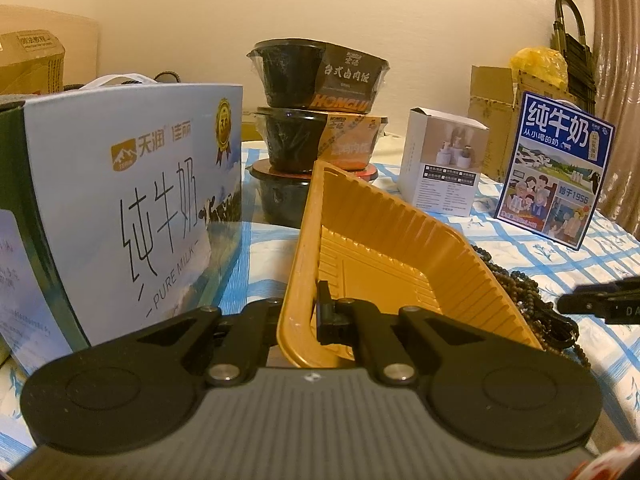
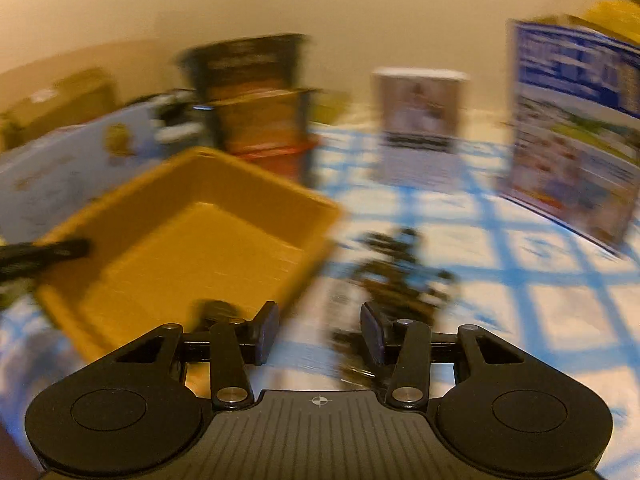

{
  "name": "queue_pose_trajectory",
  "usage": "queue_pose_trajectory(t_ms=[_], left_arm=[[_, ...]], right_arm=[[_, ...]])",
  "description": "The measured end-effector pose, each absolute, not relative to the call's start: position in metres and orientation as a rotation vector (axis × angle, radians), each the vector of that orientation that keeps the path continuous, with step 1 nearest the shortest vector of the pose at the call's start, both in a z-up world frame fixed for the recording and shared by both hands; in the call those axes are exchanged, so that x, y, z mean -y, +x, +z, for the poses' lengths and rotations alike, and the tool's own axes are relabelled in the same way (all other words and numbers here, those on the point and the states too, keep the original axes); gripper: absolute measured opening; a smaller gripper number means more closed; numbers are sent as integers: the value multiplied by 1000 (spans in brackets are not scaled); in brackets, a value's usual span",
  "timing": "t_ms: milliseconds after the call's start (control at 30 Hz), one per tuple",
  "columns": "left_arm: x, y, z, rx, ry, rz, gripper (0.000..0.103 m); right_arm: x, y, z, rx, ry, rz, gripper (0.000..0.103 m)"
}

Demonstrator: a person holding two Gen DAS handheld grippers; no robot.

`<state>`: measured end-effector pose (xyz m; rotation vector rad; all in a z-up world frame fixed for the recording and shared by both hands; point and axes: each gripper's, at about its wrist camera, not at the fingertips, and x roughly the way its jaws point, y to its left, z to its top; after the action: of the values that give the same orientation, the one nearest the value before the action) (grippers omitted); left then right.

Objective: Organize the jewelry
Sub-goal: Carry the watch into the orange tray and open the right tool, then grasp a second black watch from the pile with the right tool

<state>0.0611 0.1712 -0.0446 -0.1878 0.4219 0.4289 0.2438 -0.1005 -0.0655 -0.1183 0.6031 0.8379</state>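
while left gripper (image 1: 298, 316) pinches near rim of gold plastic tray (image 1: 384, 252), tray sits tilted on blue-checked tablecloth (image 1: 560, 252). right gripper (image 2: 319, 330) hangs apart, nothing between pads, view blurred. dark bead necklaces (image 1: 520, 284) heaped on cloth just right of tray. beyond: milk carton (image 1: 120, 208), stacked meal bowls (image 1: 316, 112), white box (image 1: 444, 160).

1. Tray (image 1: 384, 264): shallow gold-yellow plastic one with ribbed walls and a ridged floor. It's tipped up on its side edge, not flat, sitting on the blue-checked cloth. Nothing visible inside it.
2. Bead necklaces (image 1: 524, 288): dark brown strands of small beads, heaped in a loose tangle on the cloth just right of the tray, touching its wall. Blurry in the right wrist view.
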Motion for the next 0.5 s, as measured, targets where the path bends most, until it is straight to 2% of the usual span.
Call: queue_pose_trajectory(t_ms=[200,267,400,467,500], left_arm=[[-172,62,-44,-423,-186,430,4],[-172,62,-44,-423,-186,428,4],[-172,63,-44,-423,-183,429,4],[-172,62,-44,-423,-185,429,4],[-172,63,-44,-423,-185,430,4]], right_arm=[[110,252,-80,-635,-154,801,45],[104,248,-83,-625,-195,807,36],[91,240,-92,-581,-304,779,29],[88,239,-95,-566,-327,773,20],[88,239,-96,-566,-328,777,19]])
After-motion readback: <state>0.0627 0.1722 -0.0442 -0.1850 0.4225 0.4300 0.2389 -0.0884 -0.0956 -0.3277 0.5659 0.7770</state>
